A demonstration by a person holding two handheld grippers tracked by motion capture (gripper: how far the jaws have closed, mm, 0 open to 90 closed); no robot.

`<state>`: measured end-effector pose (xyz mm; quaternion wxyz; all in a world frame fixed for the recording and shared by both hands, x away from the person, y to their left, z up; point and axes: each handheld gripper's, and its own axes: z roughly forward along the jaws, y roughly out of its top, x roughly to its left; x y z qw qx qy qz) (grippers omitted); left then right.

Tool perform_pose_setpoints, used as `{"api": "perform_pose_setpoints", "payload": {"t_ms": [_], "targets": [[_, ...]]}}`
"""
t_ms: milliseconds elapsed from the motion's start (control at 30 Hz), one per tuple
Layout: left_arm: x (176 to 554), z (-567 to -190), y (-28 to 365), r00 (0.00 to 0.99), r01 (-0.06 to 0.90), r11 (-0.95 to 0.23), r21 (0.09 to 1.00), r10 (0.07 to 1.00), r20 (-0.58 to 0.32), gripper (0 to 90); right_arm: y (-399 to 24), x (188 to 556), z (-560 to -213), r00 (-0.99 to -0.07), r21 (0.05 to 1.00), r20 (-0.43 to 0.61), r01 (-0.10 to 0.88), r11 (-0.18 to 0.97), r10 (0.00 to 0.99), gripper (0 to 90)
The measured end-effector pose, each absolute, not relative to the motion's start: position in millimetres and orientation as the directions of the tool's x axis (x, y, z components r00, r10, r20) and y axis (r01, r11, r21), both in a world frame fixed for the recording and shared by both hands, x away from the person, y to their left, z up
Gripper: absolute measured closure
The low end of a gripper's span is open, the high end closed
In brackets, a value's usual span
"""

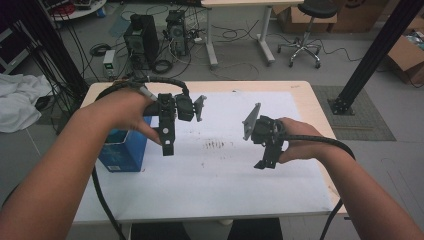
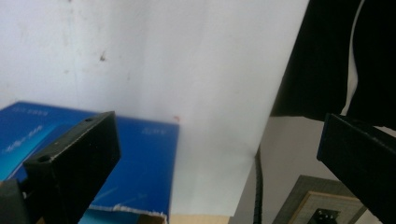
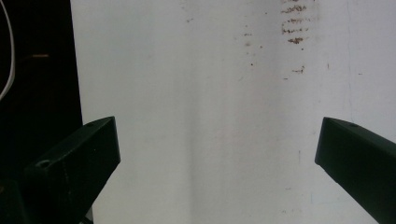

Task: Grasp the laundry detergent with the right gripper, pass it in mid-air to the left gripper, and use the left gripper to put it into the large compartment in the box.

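The blue box (image 1: pixel 121 150) is sitting at the left of the high view just beside the left gripper (image 1: pixel 168 148), whose jaws are gaping wide and empty like the right gripper's (image 1: pixel 263 164), so a careless approach risks toppling it.

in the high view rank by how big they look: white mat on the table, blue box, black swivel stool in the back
1. White rectangular mat, largest by far.
2. Blue cardboard box.
3. Black swivel stool; it looks close to the box in size and stands farther off, so this order is unsure.
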<state>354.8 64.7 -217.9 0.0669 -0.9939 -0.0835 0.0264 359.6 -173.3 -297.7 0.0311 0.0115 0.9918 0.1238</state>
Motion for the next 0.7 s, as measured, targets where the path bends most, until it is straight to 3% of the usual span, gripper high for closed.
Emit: {"api": "perform_pose_setpoints", "payload": {"t_ms": [700], "targets": [[358.6,-217.5,58.0,0.993,0.119,-0.991,-0.063,0.121,-0.018,0.1,-175.6,364.2,-297.4,-0.998,0.236,-0.057,0.025,0.972,0.04,0.0]]}}
